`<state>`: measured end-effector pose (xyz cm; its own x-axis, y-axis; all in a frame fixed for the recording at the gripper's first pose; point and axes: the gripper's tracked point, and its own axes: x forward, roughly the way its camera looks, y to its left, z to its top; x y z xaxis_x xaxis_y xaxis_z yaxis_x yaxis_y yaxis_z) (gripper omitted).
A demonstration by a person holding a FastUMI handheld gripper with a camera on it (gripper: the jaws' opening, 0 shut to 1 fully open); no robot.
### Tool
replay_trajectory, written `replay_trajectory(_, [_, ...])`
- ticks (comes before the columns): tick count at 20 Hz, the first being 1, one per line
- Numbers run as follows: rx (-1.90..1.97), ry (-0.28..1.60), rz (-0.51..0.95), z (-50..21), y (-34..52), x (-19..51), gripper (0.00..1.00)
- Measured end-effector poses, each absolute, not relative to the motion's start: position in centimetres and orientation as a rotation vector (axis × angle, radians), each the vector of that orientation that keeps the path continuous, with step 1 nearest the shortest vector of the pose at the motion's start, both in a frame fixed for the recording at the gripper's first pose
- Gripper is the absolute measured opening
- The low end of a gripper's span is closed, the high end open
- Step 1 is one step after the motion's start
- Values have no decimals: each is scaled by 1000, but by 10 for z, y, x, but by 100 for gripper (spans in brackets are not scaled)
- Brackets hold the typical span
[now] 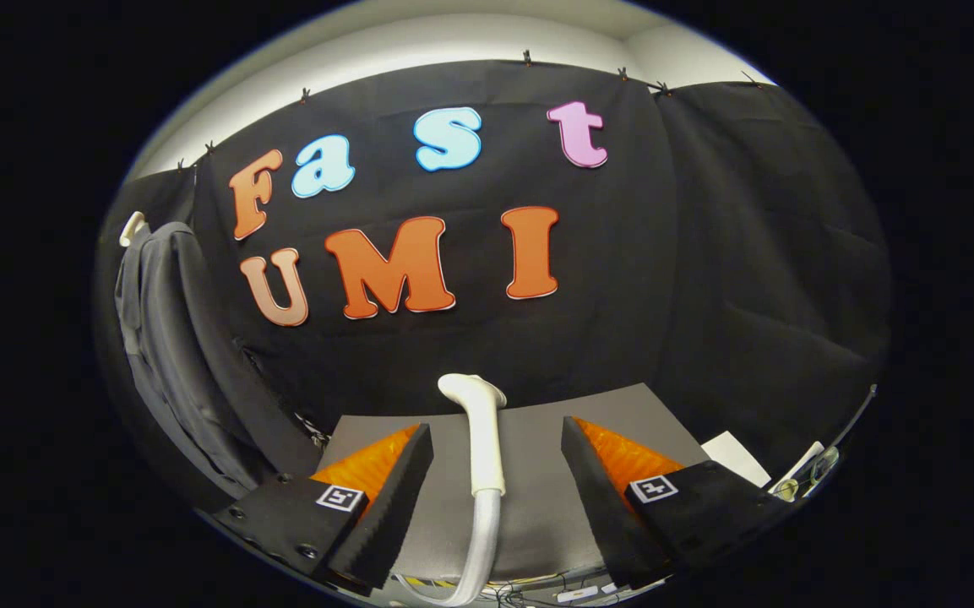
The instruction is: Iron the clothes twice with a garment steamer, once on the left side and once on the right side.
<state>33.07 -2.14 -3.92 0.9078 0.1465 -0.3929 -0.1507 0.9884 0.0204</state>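
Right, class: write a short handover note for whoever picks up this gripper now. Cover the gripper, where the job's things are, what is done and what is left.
Gripper: open, fingers spread, holding nothing.
Garment steamer: white handle and hose lying on the grey table, between the two fingers, its head pointing away toward the black cloth wall. Neither finger touches it.
Clothes: a dark grey garment hangs on a white hanger on the left, beyond the left finger.
Done: nothing visible; the steamer is not yet picked up.
Left: grip the steamer, pass it once down the garment's left side, once down the right.
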Motion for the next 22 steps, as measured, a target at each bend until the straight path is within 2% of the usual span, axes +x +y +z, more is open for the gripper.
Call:
replay_trajectory(8, [-47, 686, 165, -117, 2, 422, 98])
replay_trajectory(17, [11, 870, 151, -179, -11, 442, 97])
replay_trajectory(19, [33, 915, 145, -197, -12, 442, 89])
replay_trajectory(22, [97, 939, 149, -205, -2, 443, 72])
